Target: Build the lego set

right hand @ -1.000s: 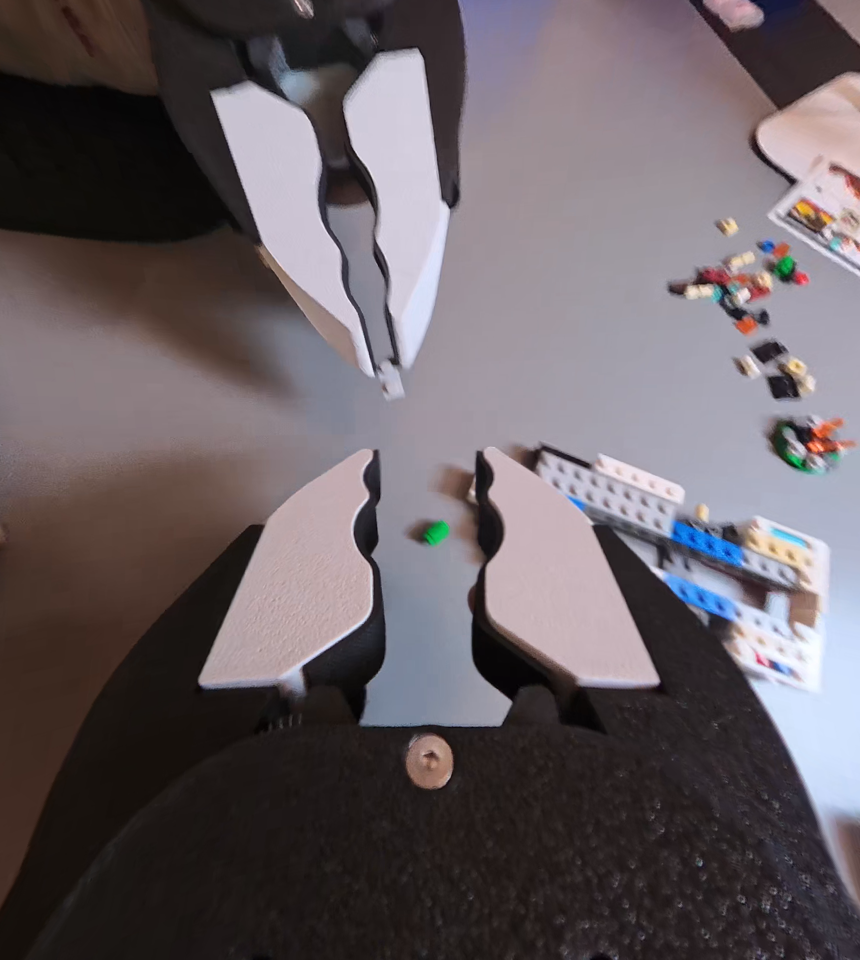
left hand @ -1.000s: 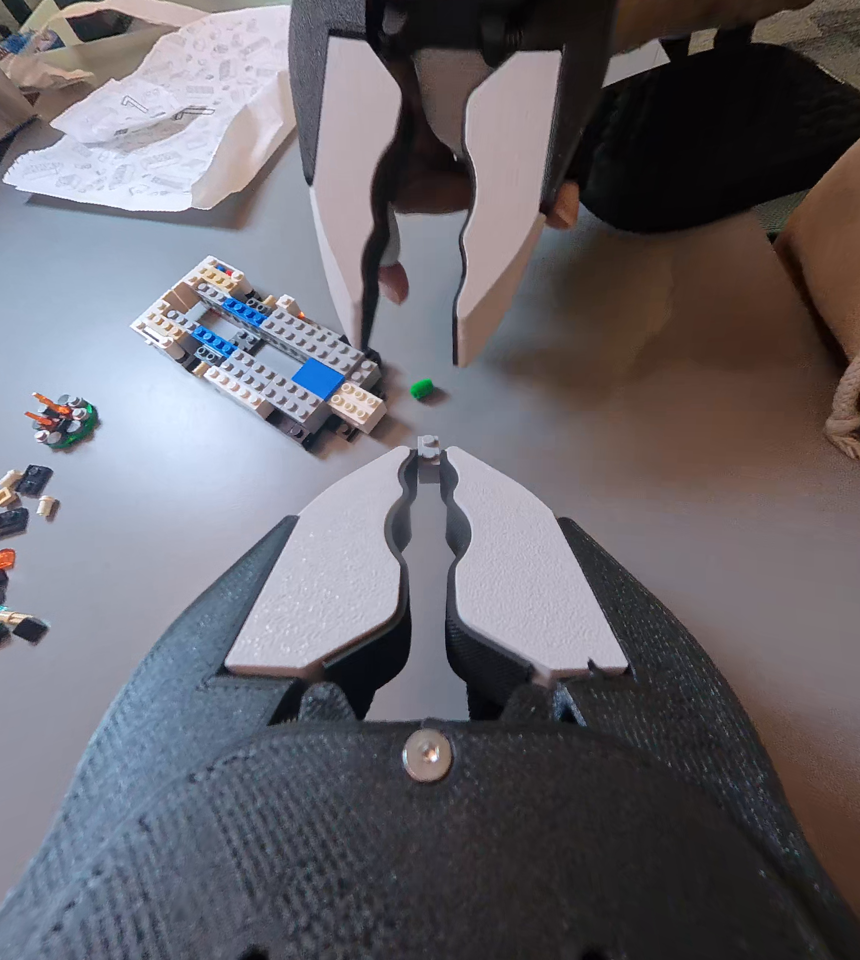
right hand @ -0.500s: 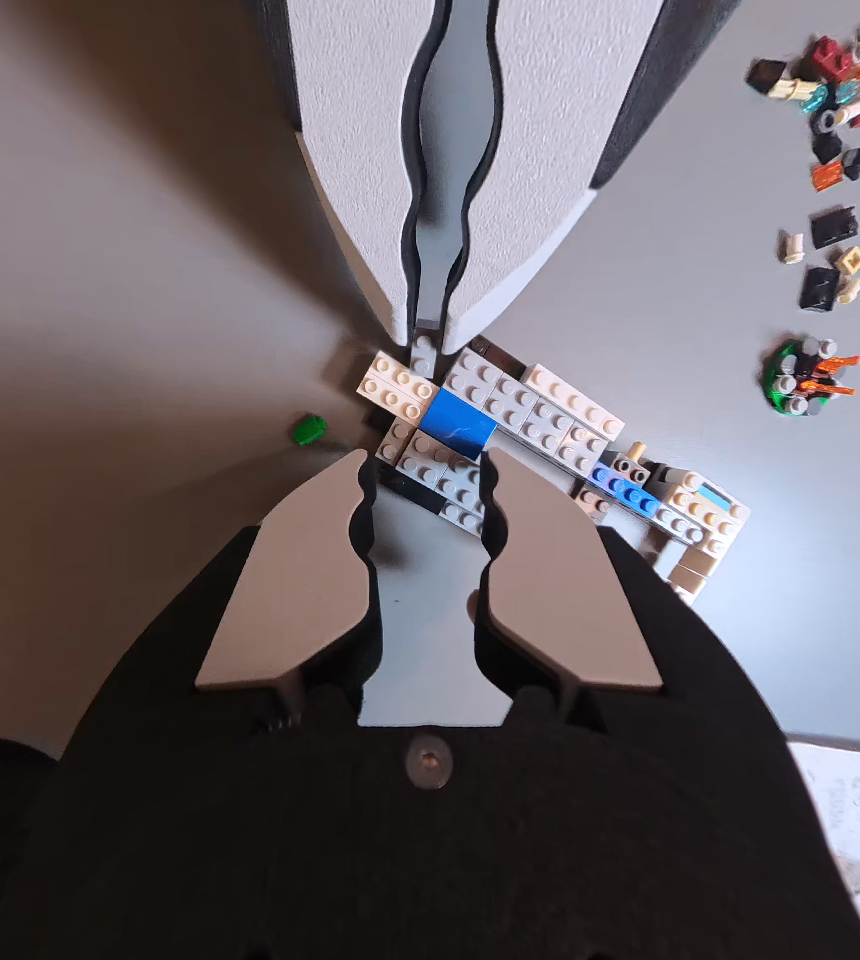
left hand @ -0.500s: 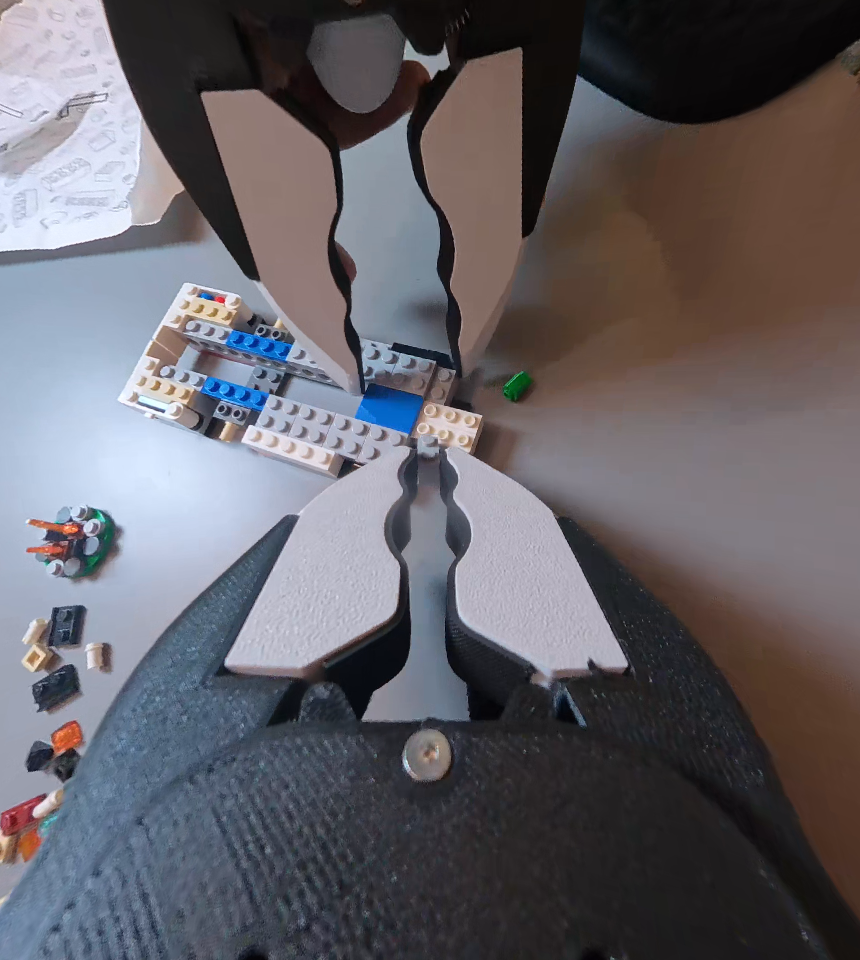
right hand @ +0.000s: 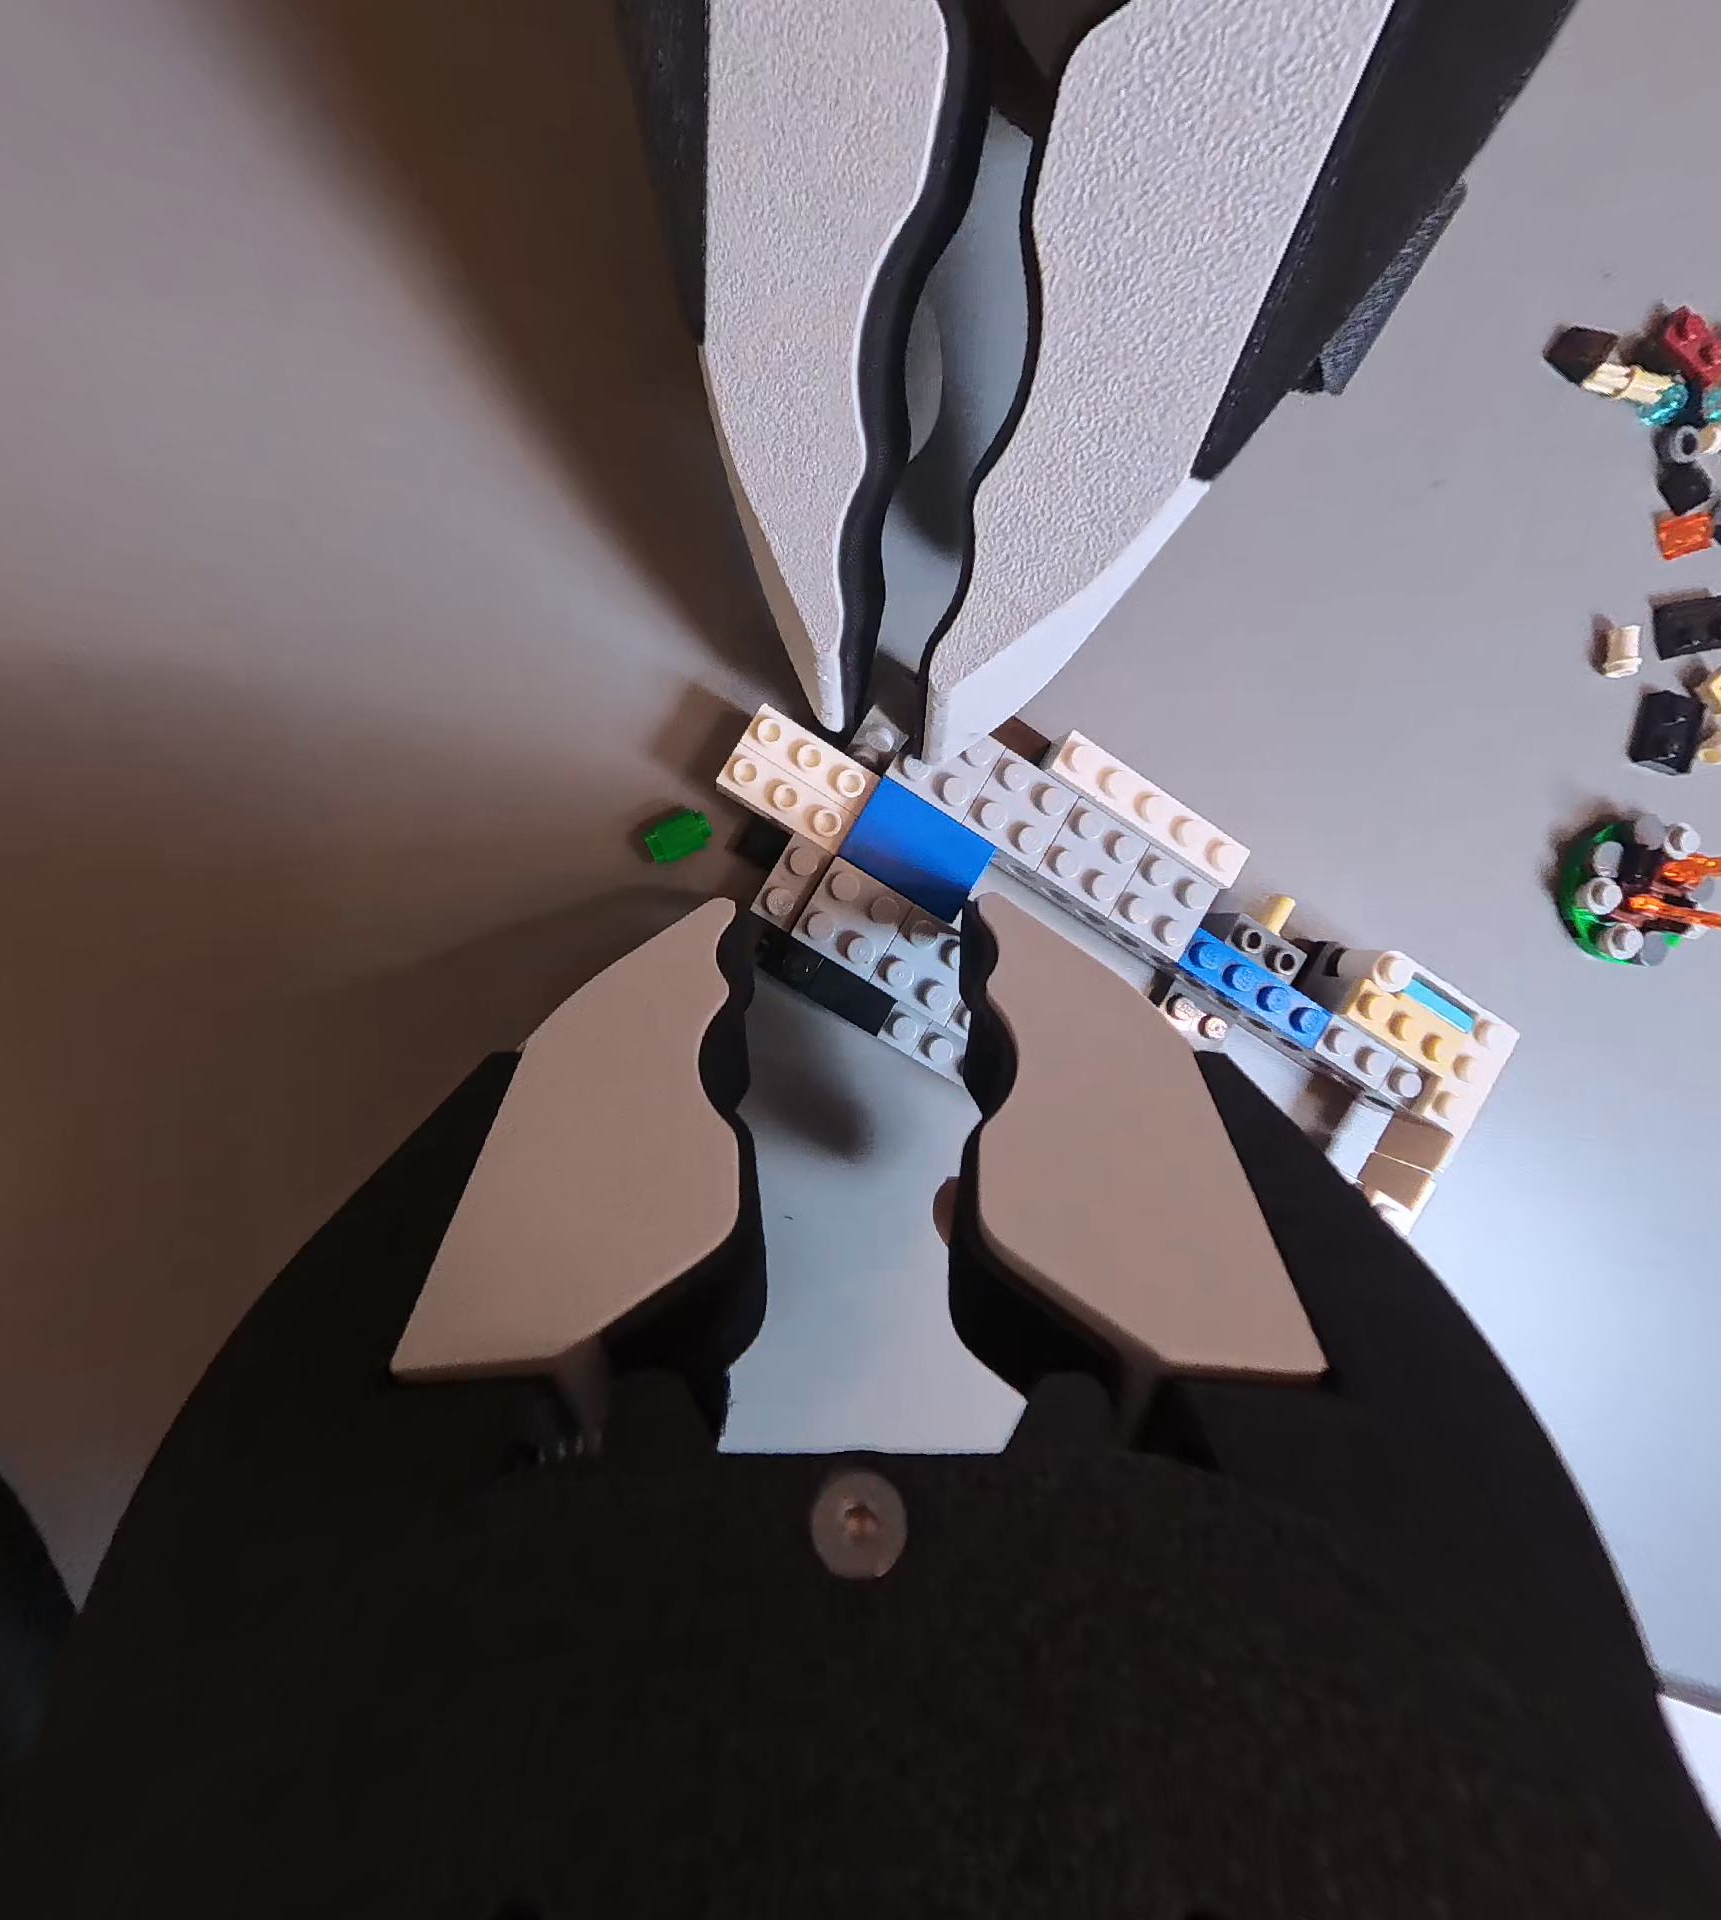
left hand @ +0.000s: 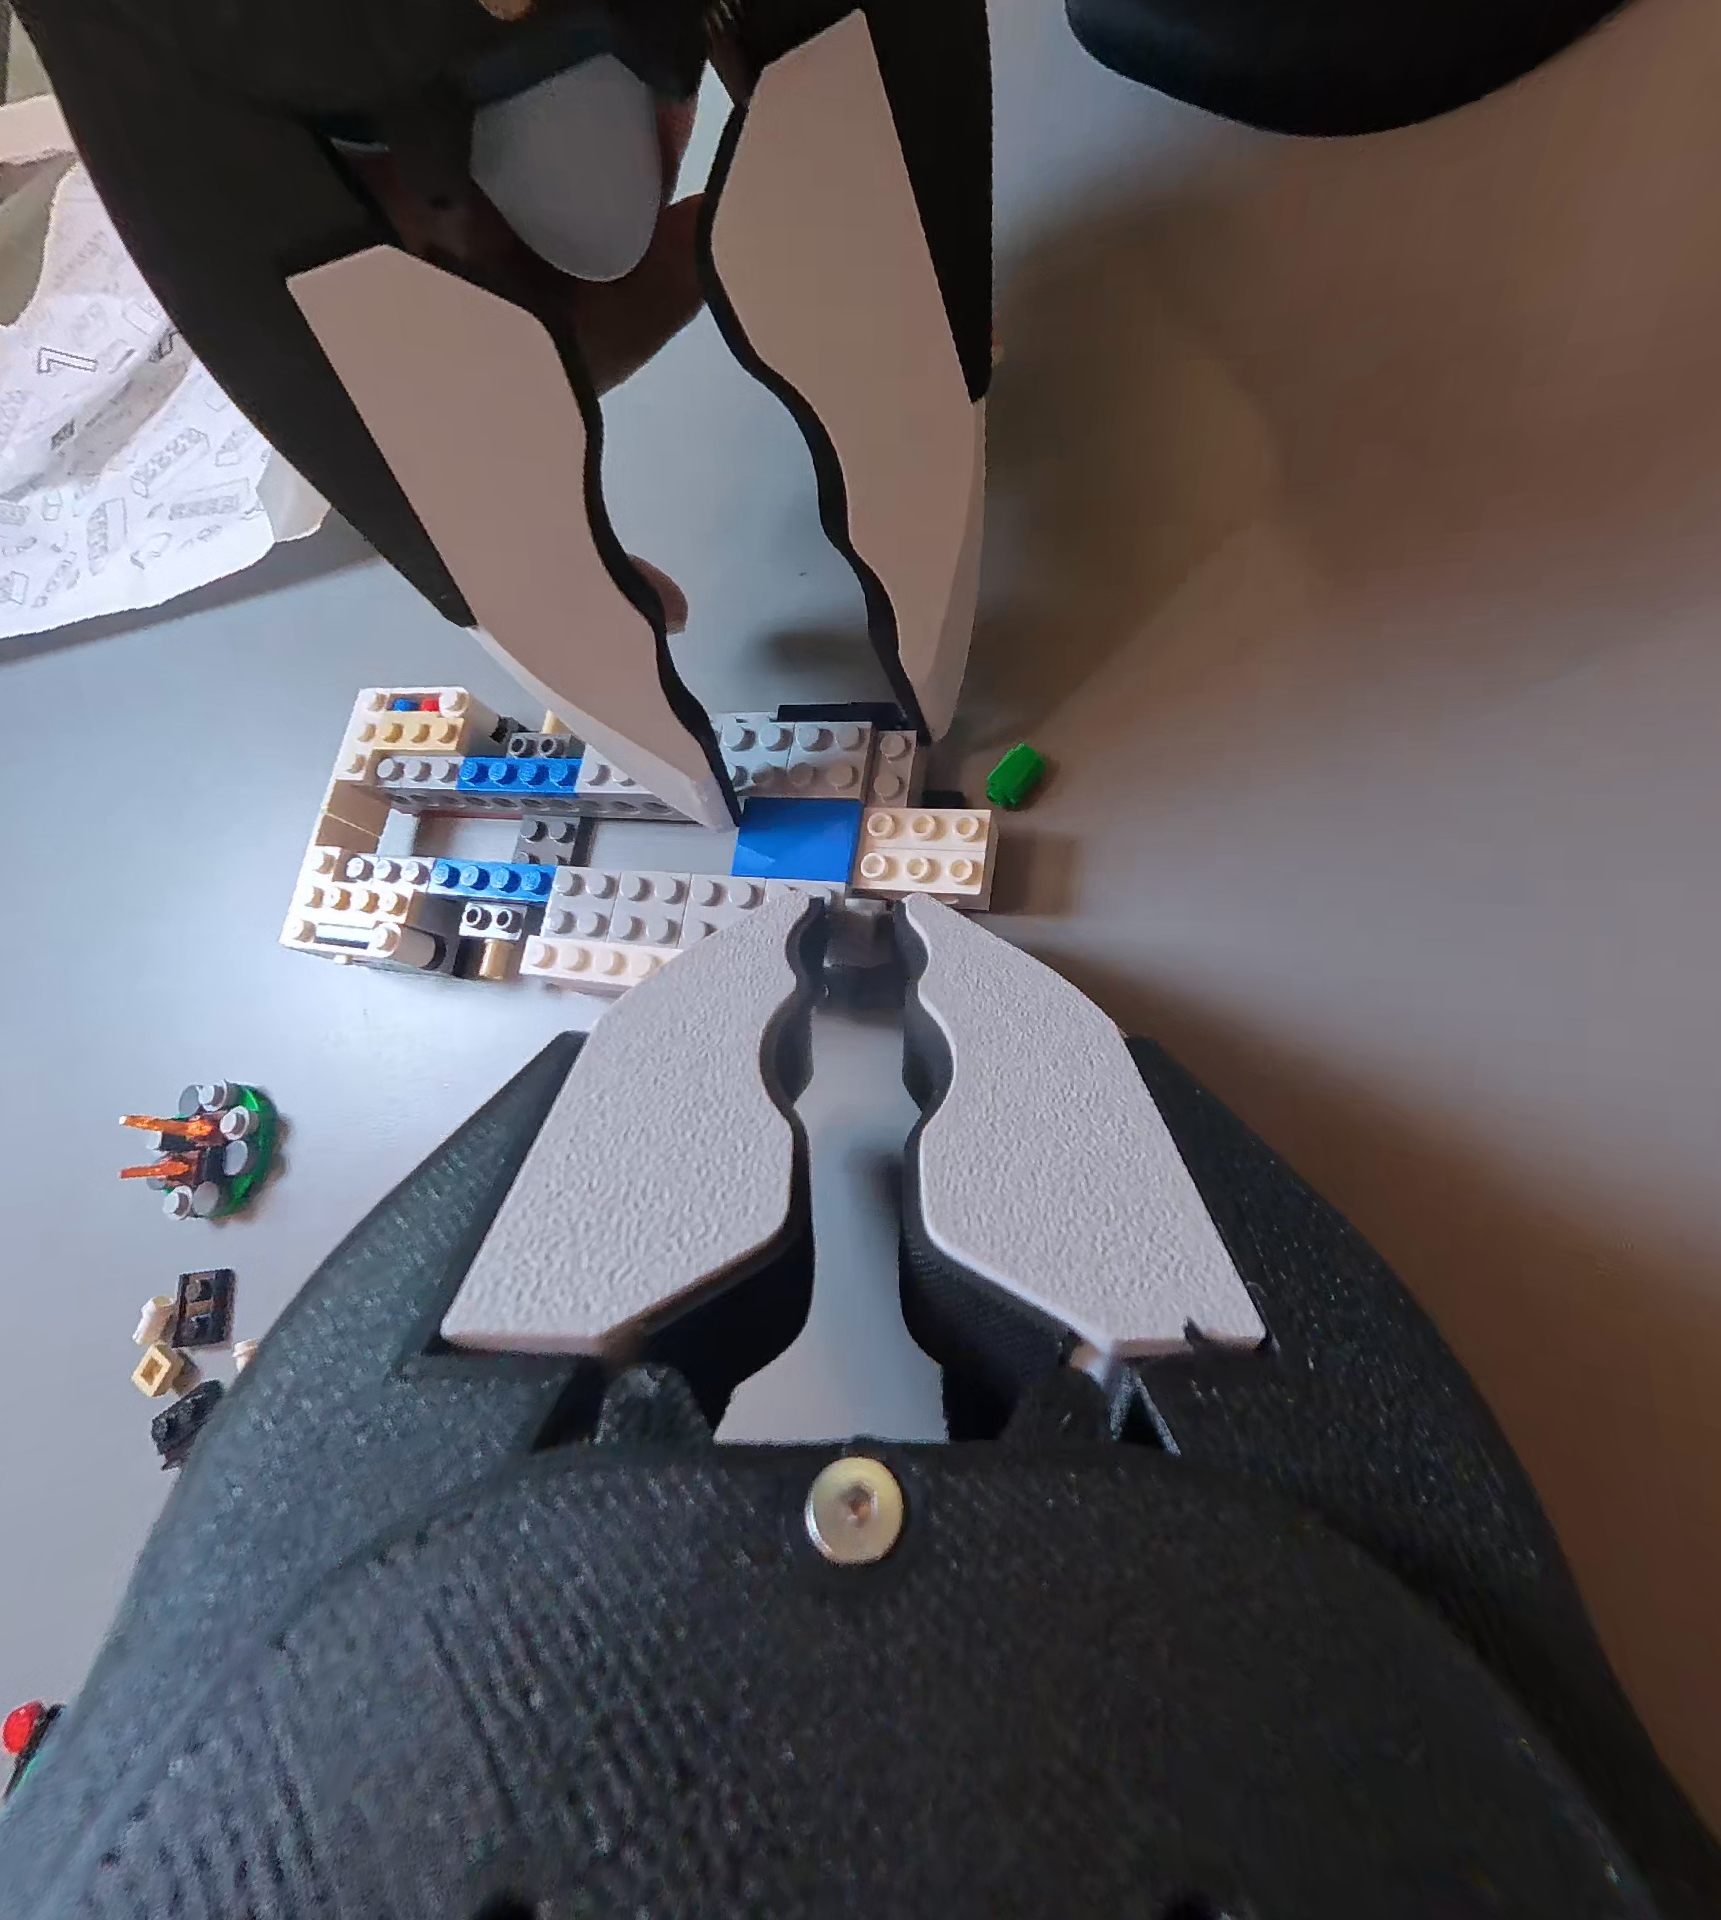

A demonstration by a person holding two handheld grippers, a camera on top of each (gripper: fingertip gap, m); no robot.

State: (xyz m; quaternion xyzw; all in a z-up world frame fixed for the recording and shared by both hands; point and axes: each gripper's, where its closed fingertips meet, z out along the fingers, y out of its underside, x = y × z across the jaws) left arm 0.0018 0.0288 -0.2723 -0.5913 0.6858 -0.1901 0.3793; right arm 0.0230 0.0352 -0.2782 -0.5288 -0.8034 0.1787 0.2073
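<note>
Glossy plastic brick model point(left hand: 627, 831) on a smooth matt table point(left hand: 1355, 935), beside crumpled printed paper point(left hand: 87, 488)

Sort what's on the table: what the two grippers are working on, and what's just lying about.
At the grippers:
- brick model
- small grey piece, between the left gripper fingertips
- right gripper, straddling the model's end

Lying about:
- green stud
- round green piece with orange spikes
- loose bricks
- printed paper

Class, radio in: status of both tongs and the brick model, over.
Left tongs astride a small grey piece at the brick model edge. Right tongs open, straddling the model's grey plates. Green stud loose beside.
</note>
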